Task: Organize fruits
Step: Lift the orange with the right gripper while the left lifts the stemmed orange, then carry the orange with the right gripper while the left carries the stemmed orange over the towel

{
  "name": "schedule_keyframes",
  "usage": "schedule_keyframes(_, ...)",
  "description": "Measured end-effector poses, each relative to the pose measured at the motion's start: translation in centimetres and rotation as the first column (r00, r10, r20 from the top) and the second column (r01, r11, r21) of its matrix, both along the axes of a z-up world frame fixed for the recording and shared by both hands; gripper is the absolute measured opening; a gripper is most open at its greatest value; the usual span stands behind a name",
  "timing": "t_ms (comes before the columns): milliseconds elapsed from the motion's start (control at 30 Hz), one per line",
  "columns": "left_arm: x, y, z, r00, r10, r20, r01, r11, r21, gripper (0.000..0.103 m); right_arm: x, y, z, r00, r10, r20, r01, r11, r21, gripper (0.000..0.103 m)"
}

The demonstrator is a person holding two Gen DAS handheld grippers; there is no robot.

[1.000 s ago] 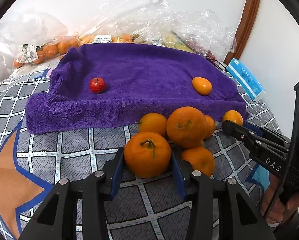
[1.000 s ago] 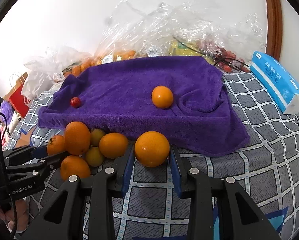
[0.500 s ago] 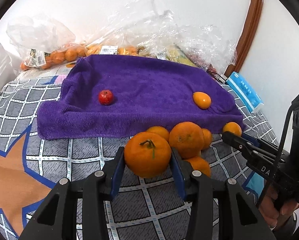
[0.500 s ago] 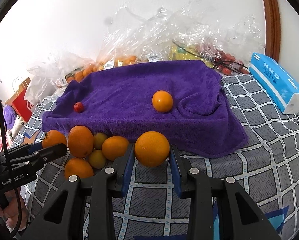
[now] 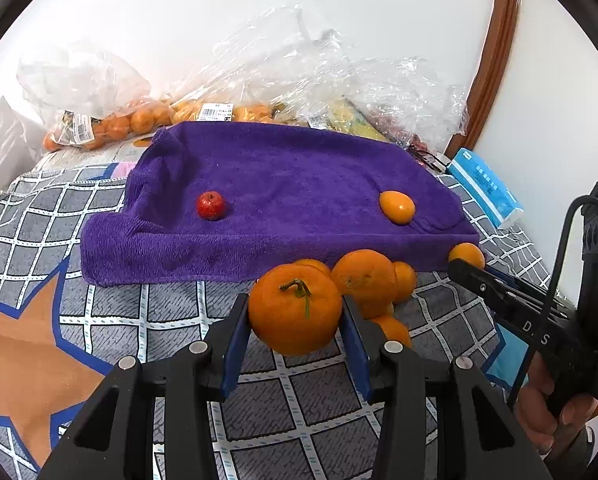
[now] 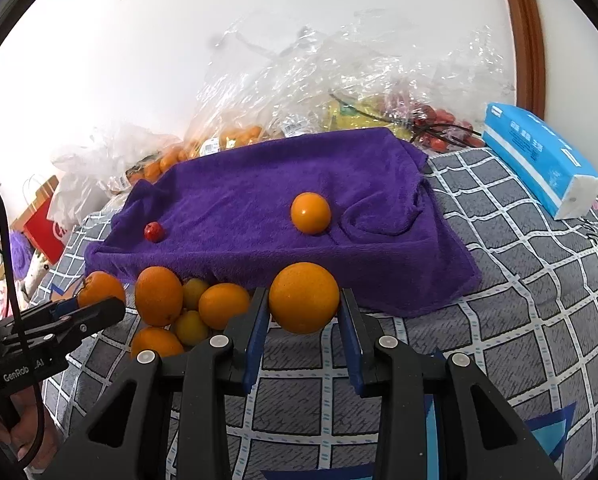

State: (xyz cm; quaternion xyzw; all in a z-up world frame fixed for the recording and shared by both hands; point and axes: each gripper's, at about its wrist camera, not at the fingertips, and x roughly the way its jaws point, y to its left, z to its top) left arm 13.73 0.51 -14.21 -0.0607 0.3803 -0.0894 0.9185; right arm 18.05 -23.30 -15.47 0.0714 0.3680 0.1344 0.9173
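Nearest, the left gripper point(image 5: 295, 320) pinches a stemmed orange point(image 5: 295, 308) between its blue pads, above the checked bedcover point(image 5: 171, 308). The right gripper point(image 6: 303, 316) likewise clamps a smooth orange point(image 6: 303, 298). Between them, a small heap of oranges point(image 6: 159, 296) lies on the cover at the near edge of a purple towel point(image 5: 291, 184). On the towel rest a small red fruit point(image 5: 210, 205) and one orange fruit point(image 5: 397, 207), well apart. Behind are plastic bags of fruit point(image 5: 111, 128).

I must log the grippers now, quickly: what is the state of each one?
Left gripper: closed on a stemmed orange.
Right gripper: closed on a smooth orange.
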Motion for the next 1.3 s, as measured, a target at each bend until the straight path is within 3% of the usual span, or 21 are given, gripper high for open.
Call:
schedule_keyframes(467, -0.7, -0.1, 0.8, 1.0, -0.011, 0.011, 0.011, 1.0, 0.0, 0.042, -1.4, -1.2, 1.5, 0.999, -0.036, -0.003, 0.036, 0.998, 0.045, 0.034)
schedule_keyframes(633, -1.1, 0.3, 1.4, 1.0, -0.03, 0.005, 0.03, 0.999, -0.045, 0.042, -1.5, -1.5, 2.7, 0.999, -0.043, 0.016, 0.042, 0.997, 0.06, 0.034)
schedule_keyframes(1300, -0.6, 0.6, 7.6, 0.995, -0.036, 0.092, 0.036, 0.999, -0.007, 0.042, -0.7, -0.9, 7.3, 0.993, -0.015, 0.113, 0.01, 0.999, 0.05, 0.034)
